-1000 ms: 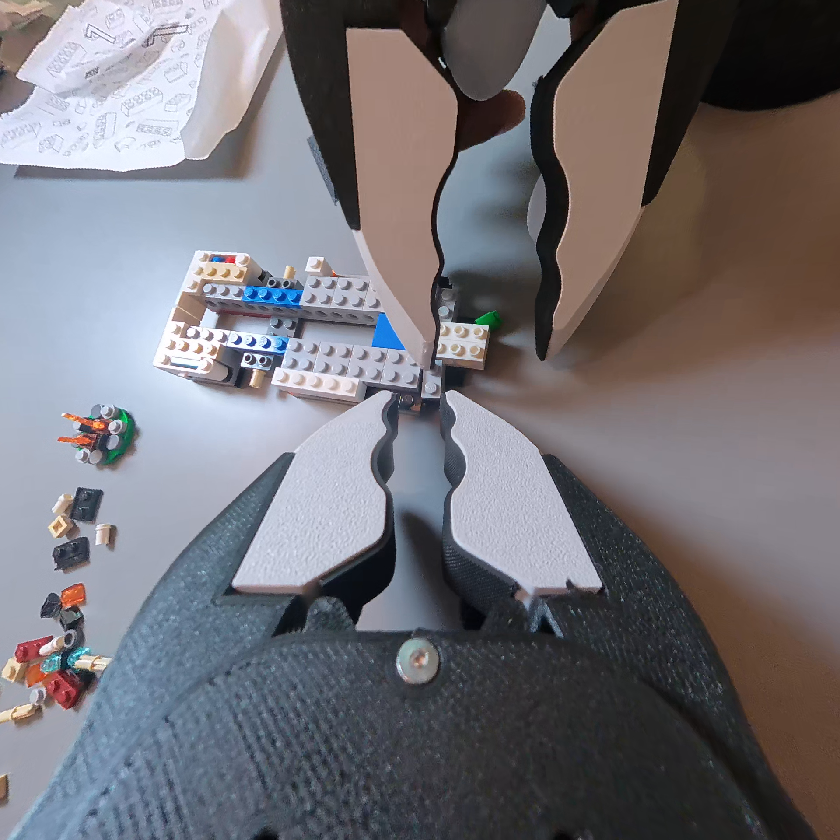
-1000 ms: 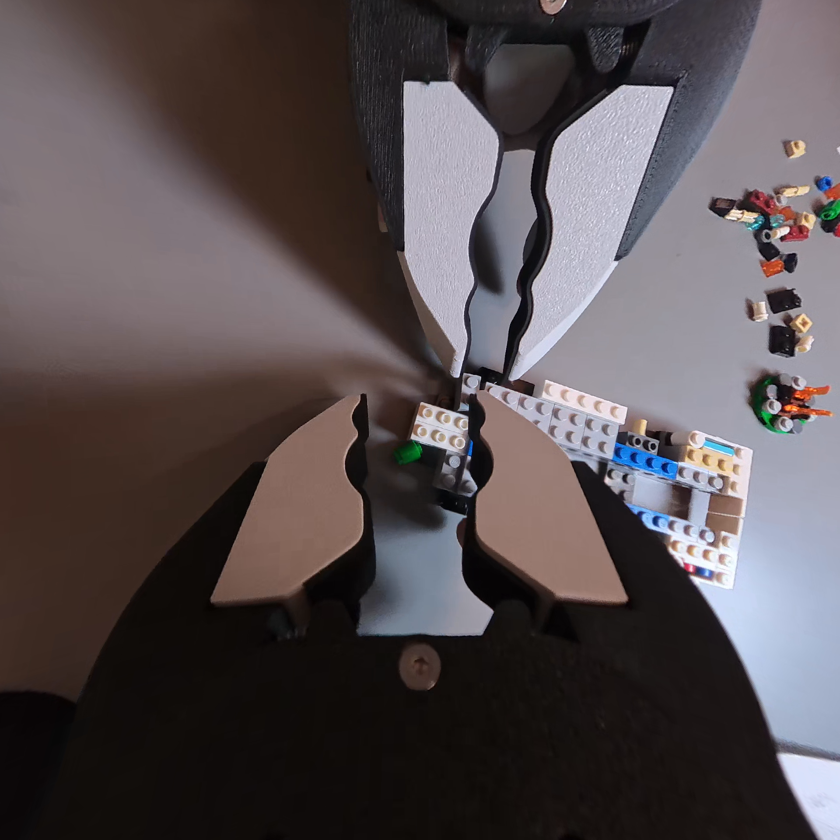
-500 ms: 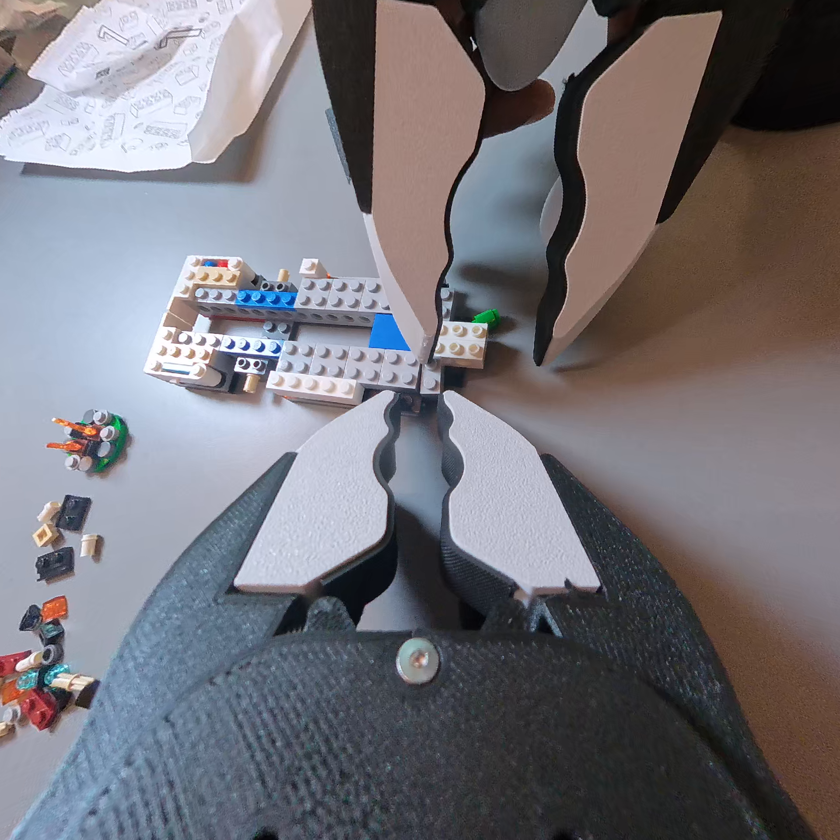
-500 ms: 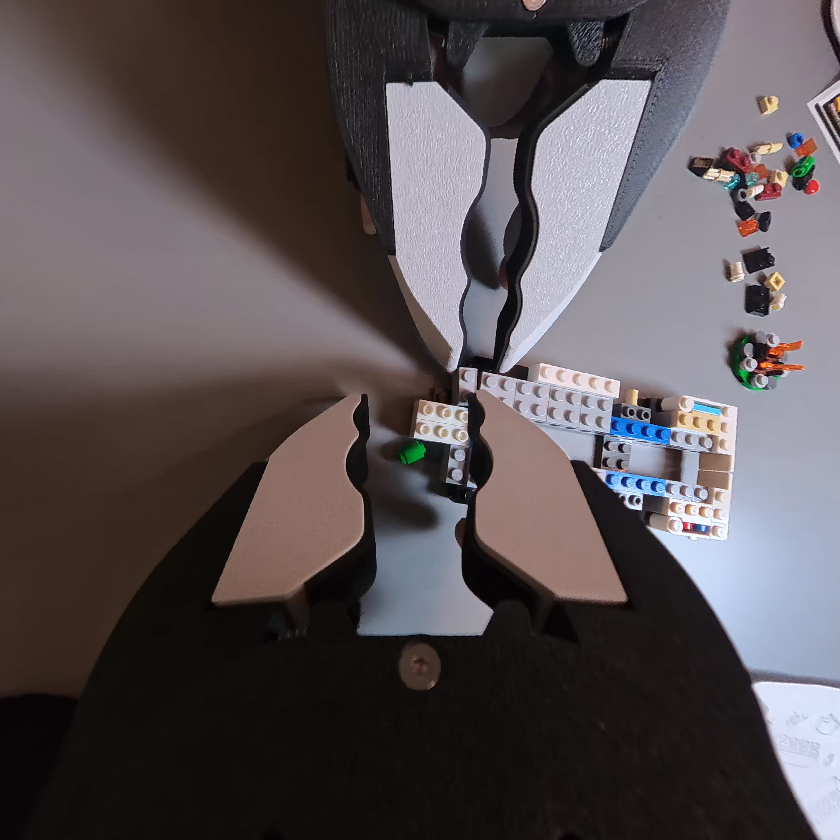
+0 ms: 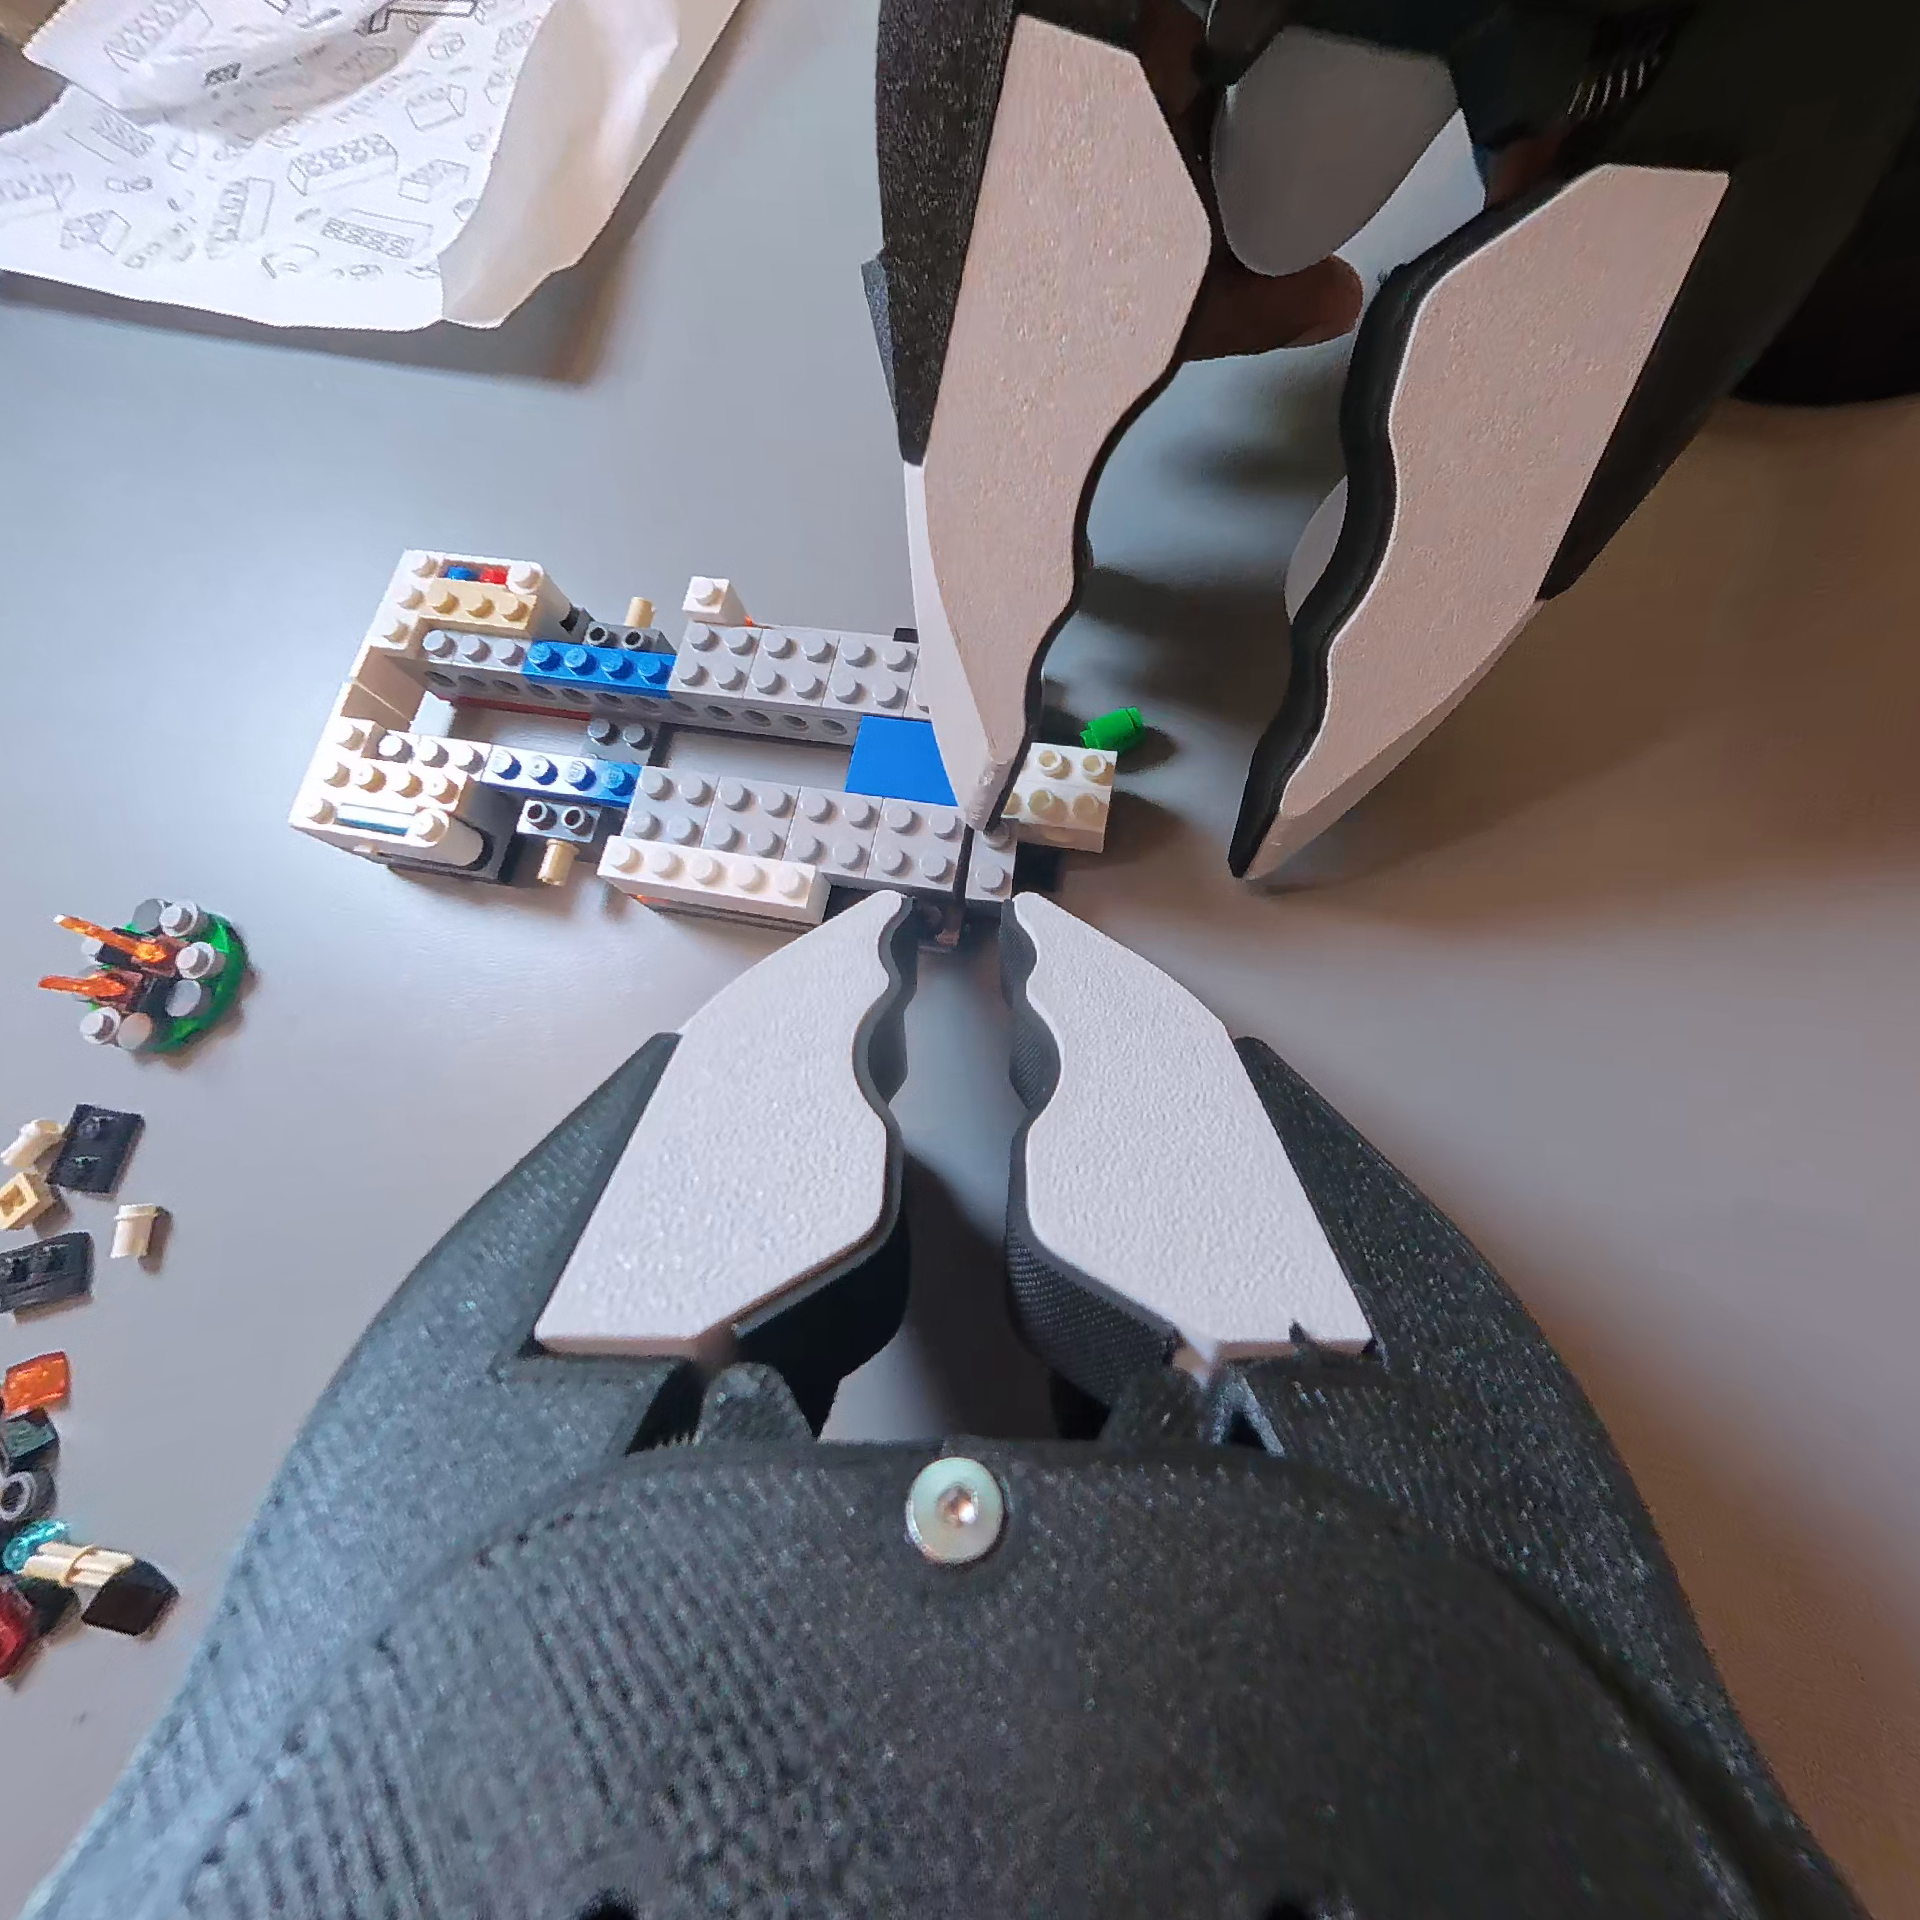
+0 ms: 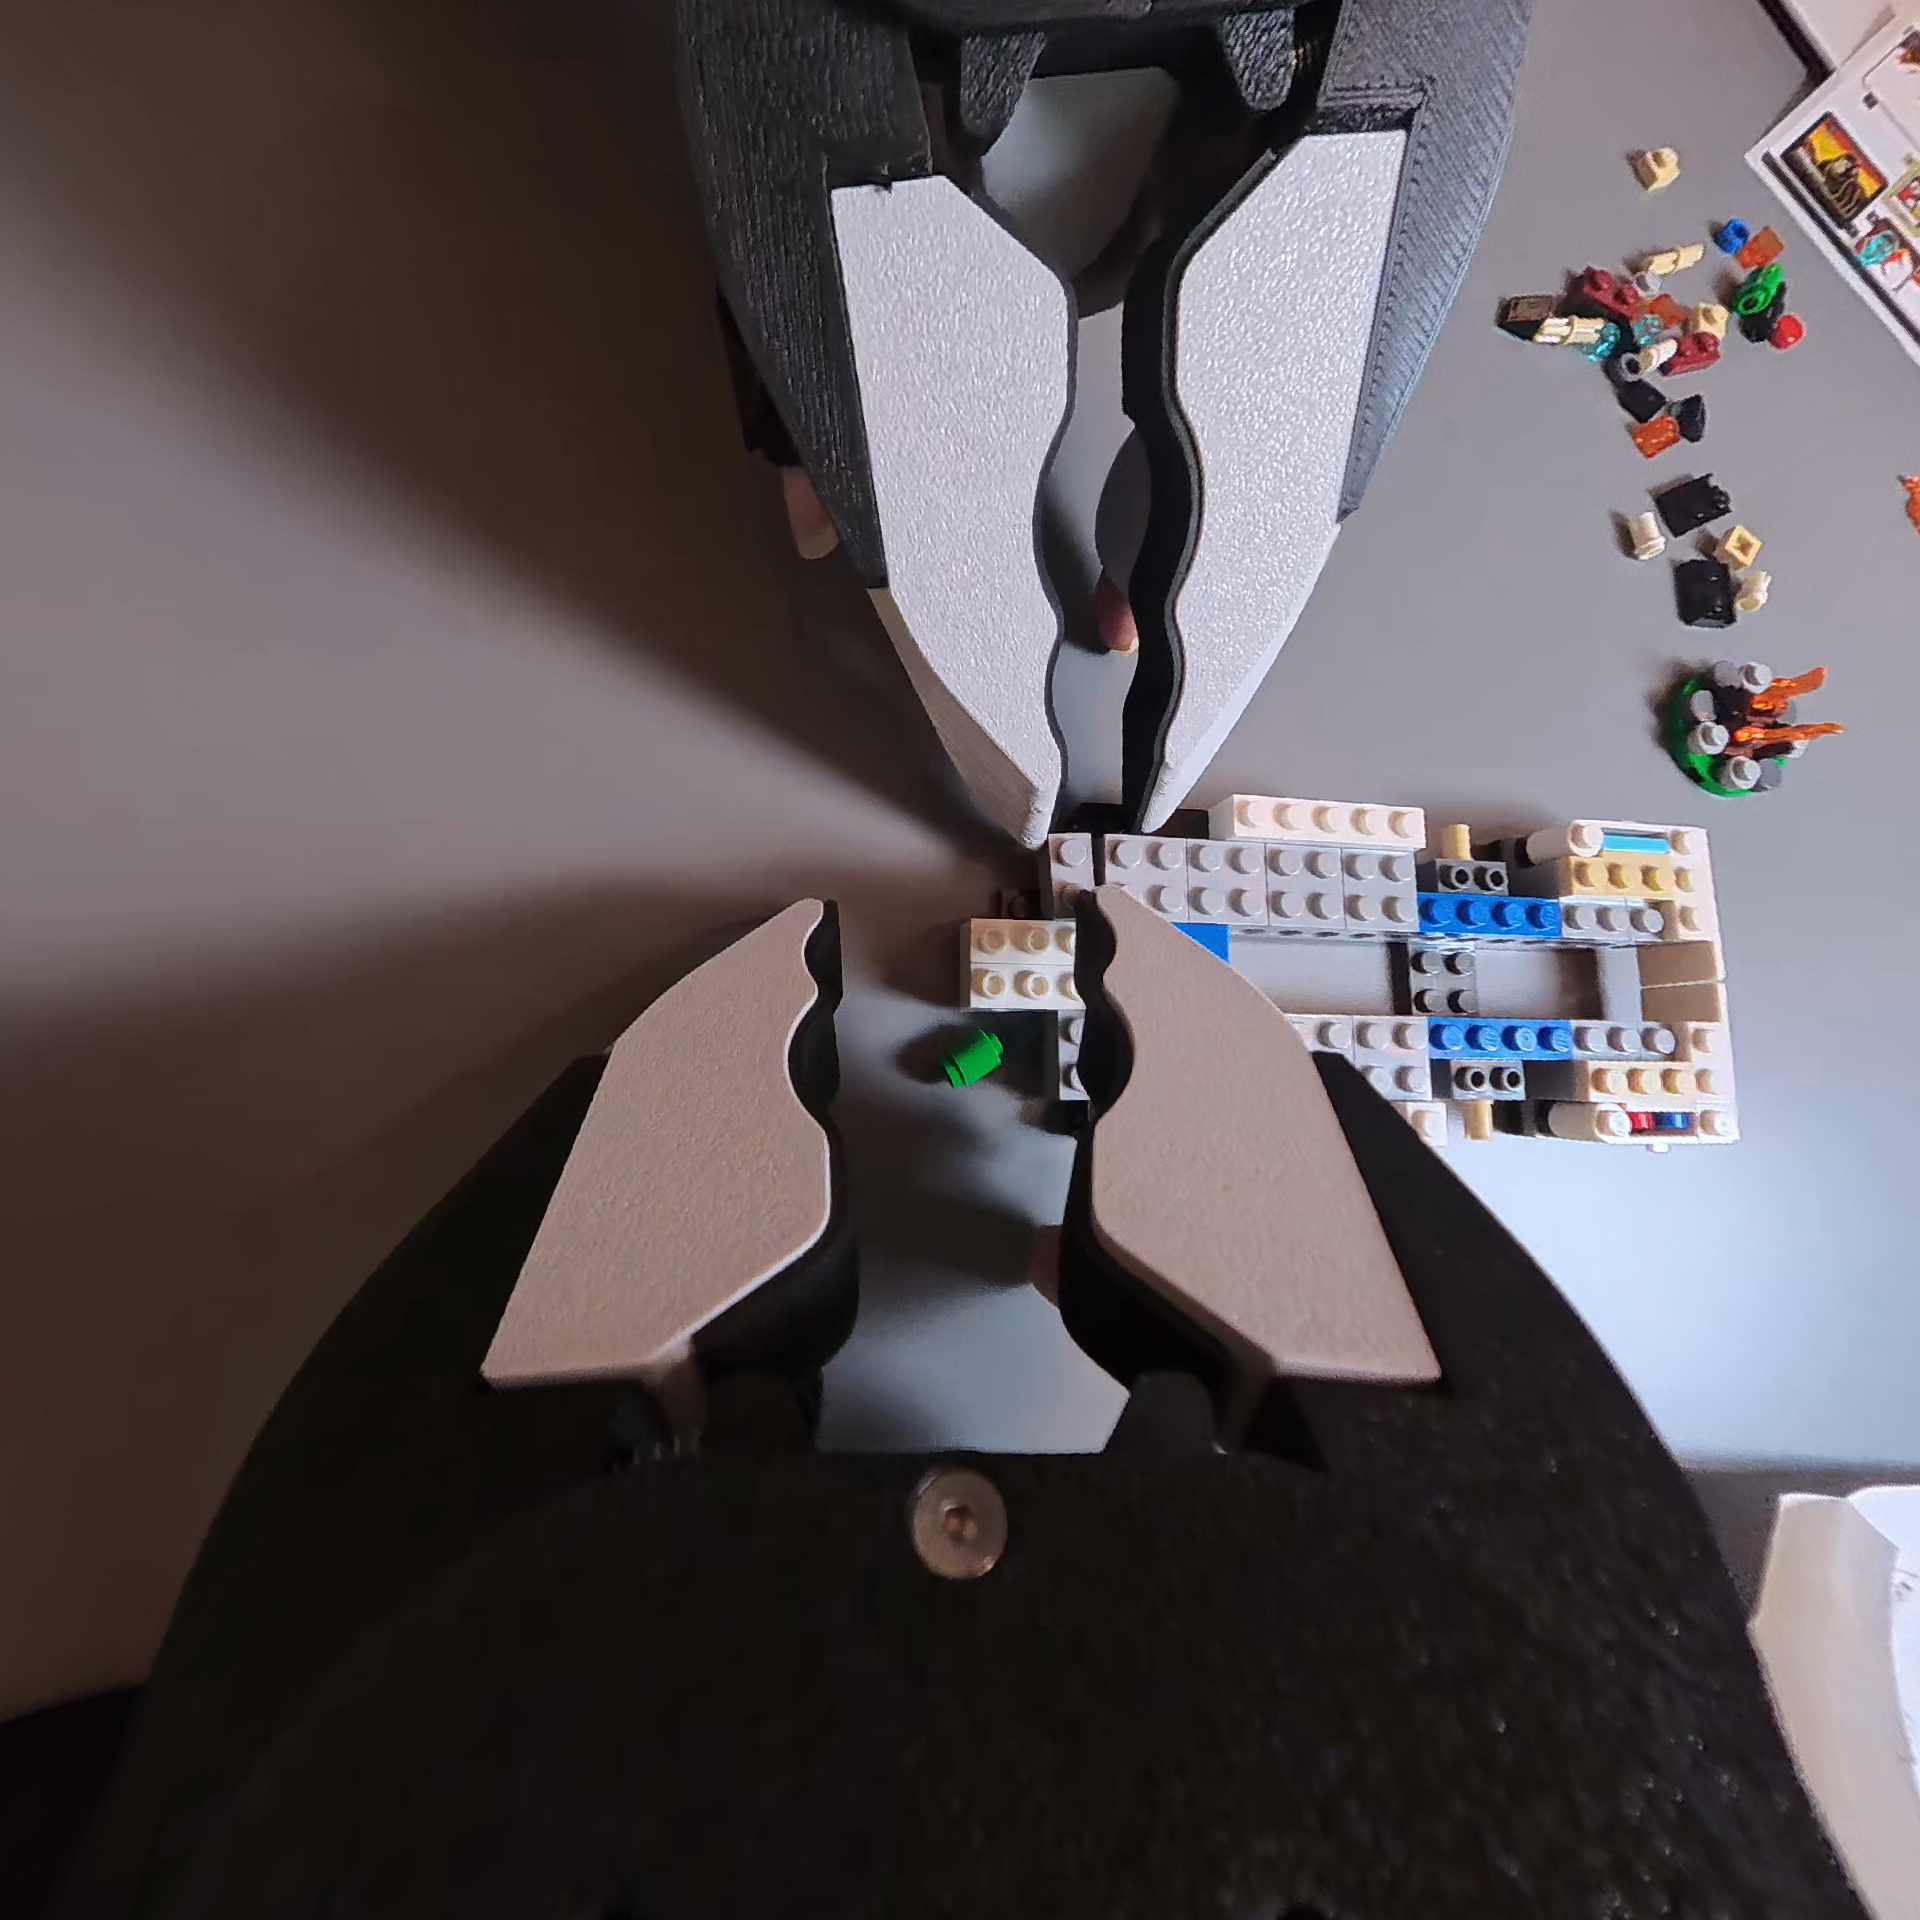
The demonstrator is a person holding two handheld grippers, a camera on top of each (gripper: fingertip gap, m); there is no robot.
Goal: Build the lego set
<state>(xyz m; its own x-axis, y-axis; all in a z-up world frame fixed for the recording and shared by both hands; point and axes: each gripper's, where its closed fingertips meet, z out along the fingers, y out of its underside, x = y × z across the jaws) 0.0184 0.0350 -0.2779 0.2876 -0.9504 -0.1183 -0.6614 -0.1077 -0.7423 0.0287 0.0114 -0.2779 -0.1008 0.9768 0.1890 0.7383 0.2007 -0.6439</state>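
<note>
A flat brick model (image 5: 769, 675) of grey, white and blue bricks lies on the grey table (image 5: 1455, 1091). My left gripper (image 5: 956, 909) is at its near edge, shut on a small dark piece (image 5: 940, 930) that sticks out there. The right wrist view shows it from the front (image 6: 1096, 821), its pads against that dark piece (image 6: 1096, 816). My right gripper (image 6: 956, 909) is open. One fingertip (image 5: 987, 800) rests on the model beside a white brick (image 5: 1070, 795), the other (image 5: 1262, 857) on the table. A small green round piece (image 6: 971, 1058) lies loose between its fingers.
Loose small pieces (image 5: 62, 1195) and a green round build with orange flames (image 5: 145, 977) lie left of the model. A white printed paper bag (image 5: 260, 156) lies at the far left. A booklet (image 6: 1849, 177) and white paper (image 6: 1849, 1662) lie at the right view's edges. The tips of both grippers are at nearly the same place.
Both grippers stay at the model's end. The right gripper's jaws have widened slightly and its view has swung, so the model now lies level. The left grip has not changed.
</note>
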